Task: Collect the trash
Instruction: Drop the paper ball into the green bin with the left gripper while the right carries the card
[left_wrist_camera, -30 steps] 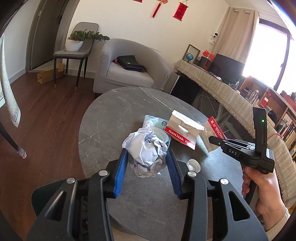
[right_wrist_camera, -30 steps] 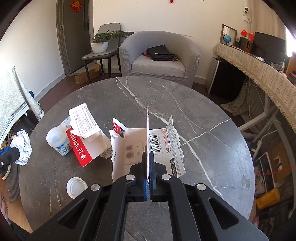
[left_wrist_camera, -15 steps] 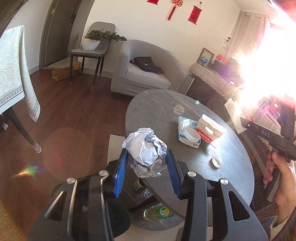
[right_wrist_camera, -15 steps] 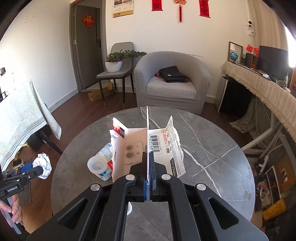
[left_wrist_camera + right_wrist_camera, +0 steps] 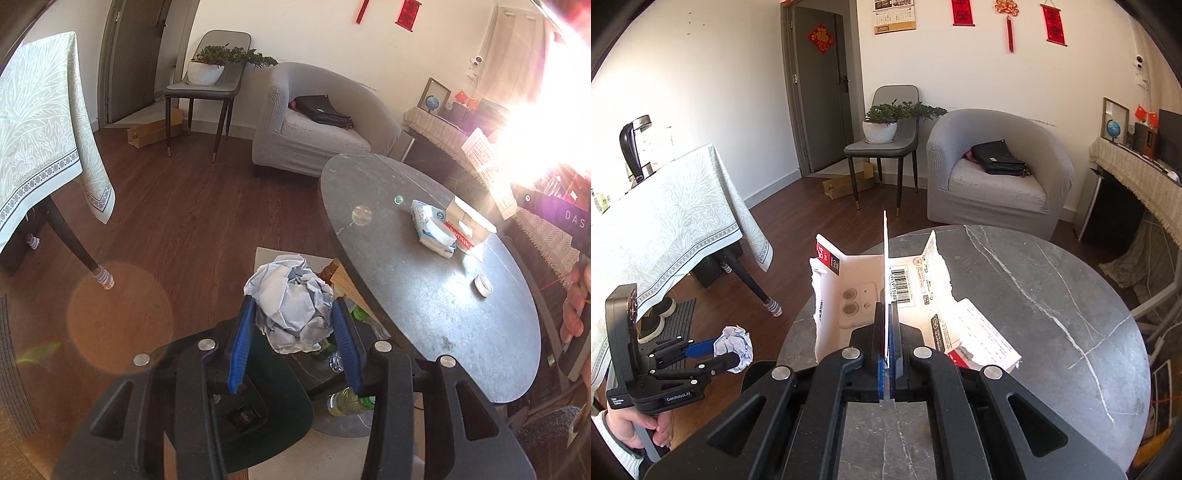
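My left gripper (image 5: pixel 293 314) is shut on a crumpled ball of white paper (image 5: pixel 291 299) and holds it in the air to the left of the round grey table (image 5: pixel 424 295), above a dark green bin (image 5: pixel 273 402). It also shows in the right wrist view (image 5: pixel 722 349) with the paper ball (image 5: pixel 733 345). My right gripper (image 5: pixel 886 314) is shut on a torn white and red card package (image 5: pixel 857 295), held upright above the table (image 5: pixel 1052 302). On the table lie a tissue pack (image 5: pixel 430 227), a red and white SanDisk box (image 5: pixel 469 227) and a white lid (image 5: pixel 483 285).
Bottles (image 5: pixel 347 404) lie on the shelf under the table. A dining table with a pale green cloth (image 5: pixel 40 144) stands to the left. A grey armchair (image 5: pixel 317 125) and a chair with a potted plant (image 5: pixel 207 77) stand behind. Sun glare whitens the right side.
My left gripper has carried the paper ball off the table to the left, now over the bin. My right gripper has lifted the card package up and back from the table.
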Available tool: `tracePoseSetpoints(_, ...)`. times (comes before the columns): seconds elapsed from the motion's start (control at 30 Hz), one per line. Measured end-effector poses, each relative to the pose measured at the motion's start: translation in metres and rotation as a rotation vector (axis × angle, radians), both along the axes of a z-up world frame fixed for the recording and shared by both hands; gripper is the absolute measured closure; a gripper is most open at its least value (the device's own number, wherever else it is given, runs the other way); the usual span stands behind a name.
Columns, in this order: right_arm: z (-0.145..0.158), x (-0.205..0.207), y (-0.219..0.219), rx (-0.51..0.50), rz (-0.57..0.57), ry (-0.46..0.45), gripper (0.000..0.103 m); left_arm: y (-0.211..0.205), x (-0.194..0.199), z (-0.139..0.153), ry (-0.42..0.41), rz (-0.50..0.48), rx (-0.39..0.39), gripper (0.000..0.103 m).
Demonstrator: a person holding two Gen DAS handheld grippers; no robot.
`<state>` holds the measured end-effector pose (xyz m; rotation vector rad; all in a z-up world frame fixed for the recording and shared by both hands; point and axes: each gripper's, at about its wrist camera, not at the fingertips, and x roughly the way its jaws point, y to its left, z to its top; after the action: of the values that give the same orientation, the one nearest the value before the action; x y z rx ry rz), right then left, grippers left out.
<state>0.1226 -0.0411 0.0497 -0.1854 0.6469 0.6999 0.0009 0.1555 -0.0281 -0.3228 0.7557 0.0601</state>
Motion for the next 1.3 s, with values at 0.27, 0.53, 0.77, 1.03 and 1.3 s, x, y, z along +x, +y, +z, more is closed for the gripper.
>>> tracePoseSetpoints(0.27,-0.005,-0.016,0.04,0.01,0.109,0.045,0.102,0.023,-0.015,-0.019,0.06,0.029,0.02,0.058)
tracePoseSetpoints(0.53,-0.012,-0.034,0.075,0.0,0.219,0.078,0.102,0.044,-0.027,-0.048,0.139,0.053,0.026,0.058)
tracePoseSetpoints(0.77,-0.019,-0.052,0.104,-0.015,0.298,0.108,0.102,0.052,-0.033,-0.078,0.216,0.063,0.002,0.058)
tracePoseSetpoints(1.03,-0.029,-0.062,0.127,-0.038,0.35,0.148,0.102,0.049,-0.036,-0.111,0.323,0.02,-0.018,0.058)
tracePoseSetpoints(1.3,-0.055,-0.073,0.158,-0.097,0.392,0.195,0.102,0.057,-0.043,-0.122,0.355,0.011,-0.018,0.052)
